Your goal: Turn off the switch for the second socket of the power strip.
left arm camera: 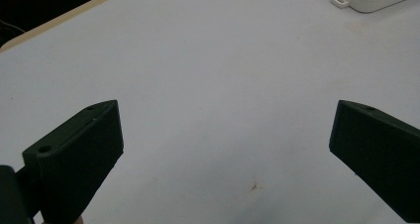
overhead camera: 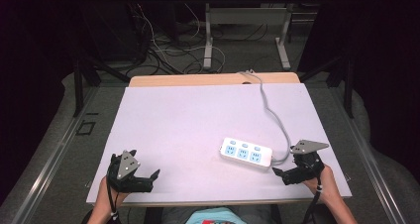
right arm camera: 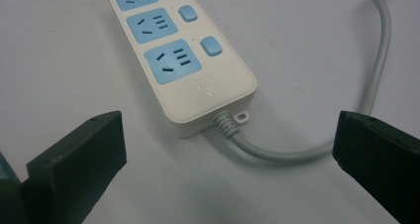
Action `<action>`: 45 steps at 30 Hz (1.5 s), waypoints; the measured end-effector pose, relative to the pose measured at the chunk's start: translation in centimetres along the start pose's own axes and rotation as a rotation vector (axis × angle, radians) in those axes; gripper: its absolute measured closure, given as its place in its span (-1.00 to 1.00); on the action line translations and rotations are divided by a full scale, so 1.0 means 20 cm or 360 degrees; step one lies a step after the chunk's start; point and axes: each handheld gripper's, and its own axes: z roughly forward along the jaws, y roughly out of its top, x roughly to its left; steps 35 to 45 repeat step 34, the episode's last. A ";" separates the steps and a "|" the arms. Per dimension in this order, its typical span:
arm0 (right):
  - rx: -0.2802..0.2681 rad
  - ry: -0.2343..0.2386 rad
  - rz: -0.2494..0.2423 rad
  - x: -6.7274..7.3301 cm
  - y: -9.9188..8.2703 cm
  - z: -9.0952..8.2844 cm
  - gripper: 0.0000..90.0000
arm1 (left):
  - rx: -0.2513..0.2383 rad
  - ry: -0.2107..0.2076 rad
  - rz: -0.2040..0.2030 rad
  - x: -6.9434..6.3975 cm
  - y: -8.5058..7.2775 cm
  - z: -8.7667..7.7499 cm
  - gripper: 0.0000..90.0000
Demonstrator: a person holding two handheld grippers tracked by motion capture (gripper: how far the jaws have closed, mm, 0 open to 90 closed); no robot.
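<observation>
Dark room with black drapes; loose cables lie on the grey floor (overhead camera: 59, 149) around a far desk's metal legs (overhead camera: 208, 38). A pale lavender counter (overhead camera: 188, 120) with a wooden far edge fills the centre. On its near right lies a white power strip (overhead camera: 246, 153) with three blue sockets, its grey cord (overhead camera: 270, 110) running to the far edge. Right tongs (overhead camera: 284, 176), spread, sit just right of the strip; left tongs (overhead camera: 151, 180), spread, rest near left, well apart from it.

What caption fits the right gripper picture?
Open right gripper faces the cable end of a white power strip on the table.
</observation>
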 end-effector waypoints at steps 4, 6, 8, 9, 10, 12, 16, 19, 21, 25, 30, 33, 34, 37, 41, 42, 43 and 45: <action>-0.0011 -0.0007 0.0001 0.00 -0.01 0.00 -1.00 | 0.0000 0.0000 -0.0001 0.00 0.00 0.00 -1.00; 0.0004 -0.0001 0.0011 -0.01 -0.02 -0.01 -1.00 | 0.0002 0.0002 0.0001 0.00 0.00 0.00 -1.00; -0.0007 -0.0004 0.0010 -0.01 -0.03 -0.01 -1.00 | 0.0001 0.0000 -0.0001 0.00 0.00 0.00 -1.00; -0.0009 -0.0007 0.0015 -0.01 -0.03 -0.01 -1.00 | 0.0001 0.0001 0.0000 0.00 0.00 0.00 -1.00; -0.0008 0.0000 0.0024 -0.01 -0.03 -0.01 -1.00 | 0.0002 0.0001 0.0001 0.00 0.00 0.00 -1.00; 0.0005 -0.0002 0.0029 -0.01 -0.04 -0.02 -1.00 | 0.0002 0.0002 0.0001 0.00 0.00 0.00 -1.00; -0.0003 -0.0016 0.0023 -0.01 -0.05 -0.01 -1.00 | 0.0003 0.0001 0.0000 0.00 0.00 0.00 -1.00; 0.0010 -0.0016 0.0028 -0.01 -0.05 -0.01 -1.00 | 0.0005 0.0001 0.0002 0.00 0.00 0.00 -1.00; 0.0015 -0.0015 0.0024 -0.01 -0.06 -0.02 -1.00 | 0.0005 0.0001 0.0002 0.00 0.00 0.00 -1.00; 0.0023 -0.0011 0.0037 -0.01 -0.06 -0.01 -1.00 | 0.0004 0.0000 0.0001 0.00 0.00 0.00 -1.00; 0.0019 -0.0019 0.0024 -0.01 -0.07 -0.01 -1.00 | 0.0005 -0.0001 0.0001 0.00 0.00 0.00 -1.00; 0.0021 -0.0015 0.0012 -0.01 -0.07 -0.01 -1.00 | 0.0013 -0.0009 -0.0006 0.00 0.00 0.00 -1.00; 0.0018 -0.0015 0.0004 -0.01 -0.07 -0.01 -1.00 | 0.0014 -0.0009 -0.0008 0.00 0.00 0.00 -1.00; 0.0018 -0.0015 0.0004 -0.01 -0.07 -0.01 -1.00 | 0.0014 -0.0009 -0.0008 0.00 0.00 0.00 -1.00; 0.0018 -0.0015 0.0004 -0.01 -0.07 -0.01 -1.00 | 0.0014 -0.0009 -0.0008 0.00 0.00 0.00 -1.00; 0.0018 -0.0015 0.0004 -0.01 -0.07 -0.01 -1.00 | 0.0014 -0.0009 -0.0008 0.00 0.00 0.00 -1.00; 0.0018 -0.0015 0.0004 -0.01 -0.07 -0.01 -1.00 | 0.0014 -0.0009 -0.0008 0.00 0.00 0.00 -1.00; 0.0018 -0.0015 0.0004 -0.01 -0.07 -0.01 -1.00 | 0.0014 -0.0009 -0.0008 0.00 0.00 0.00 -1.00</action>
